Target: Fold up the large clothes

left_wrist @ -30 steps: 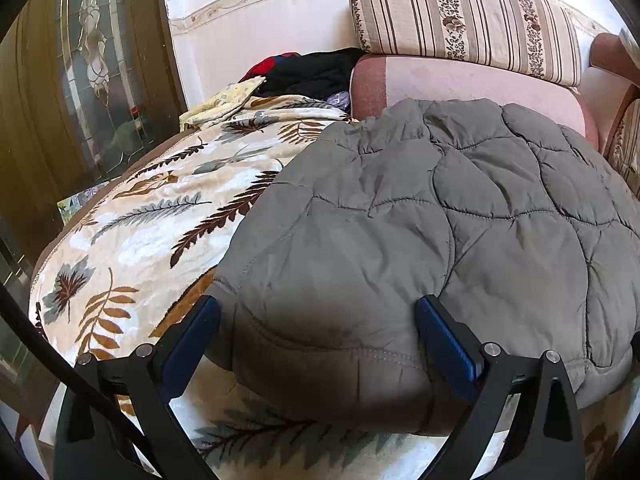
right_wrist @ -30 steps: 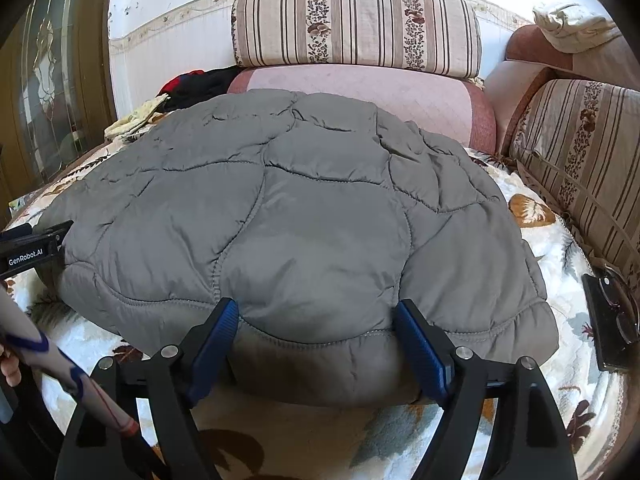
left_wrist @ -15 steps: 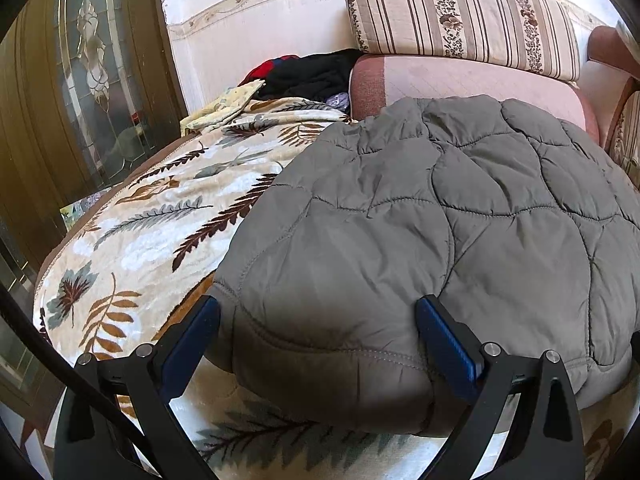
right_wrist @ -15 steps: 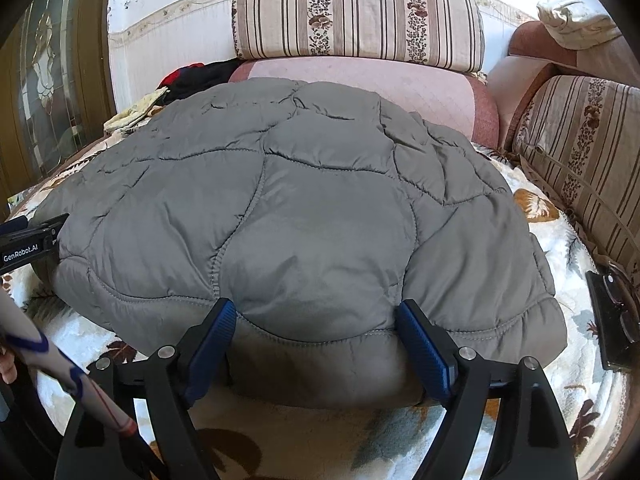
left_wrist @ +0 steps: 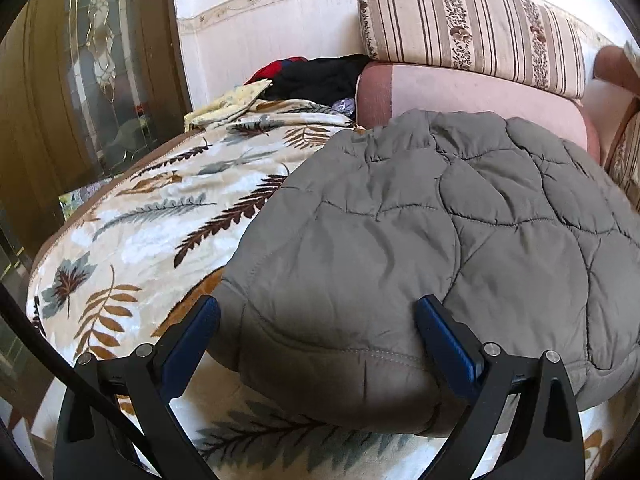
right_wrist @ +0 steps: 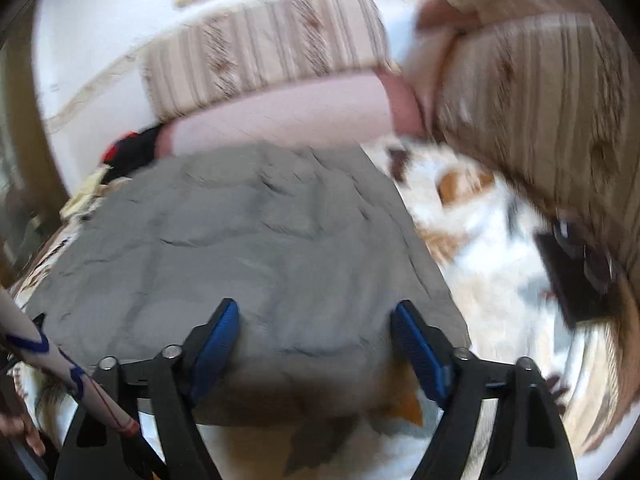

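grey puffy coat lying flat, both claws wide

i am looking at a big sofa with pink cushions and stripy back pillows. a leafy blanket is covering the seat, with brown and grey leaves on it. the big grey quilted coat is lying spread out on top of the blanket, puffy and a bit wrinkled, with its near edge hanging toward me.

a pile of other clothes, black and red and yellow, is sitting at the back next to the pink cushion. a wooden door with fancy glass is standing off to the left side.

my left gripper is sitting wide, with a blue pad on each side of the coat's near edge. the pads are not squeezing the coat.

my right gripper is also wide, and its jaws have just been closing a little. the coat's edge is lying between them but they are not pinching it. this view is tilted and very blurry. a dark flat thing is lying on the blanket by the stripy side pillow, and i cannot tell what it is.
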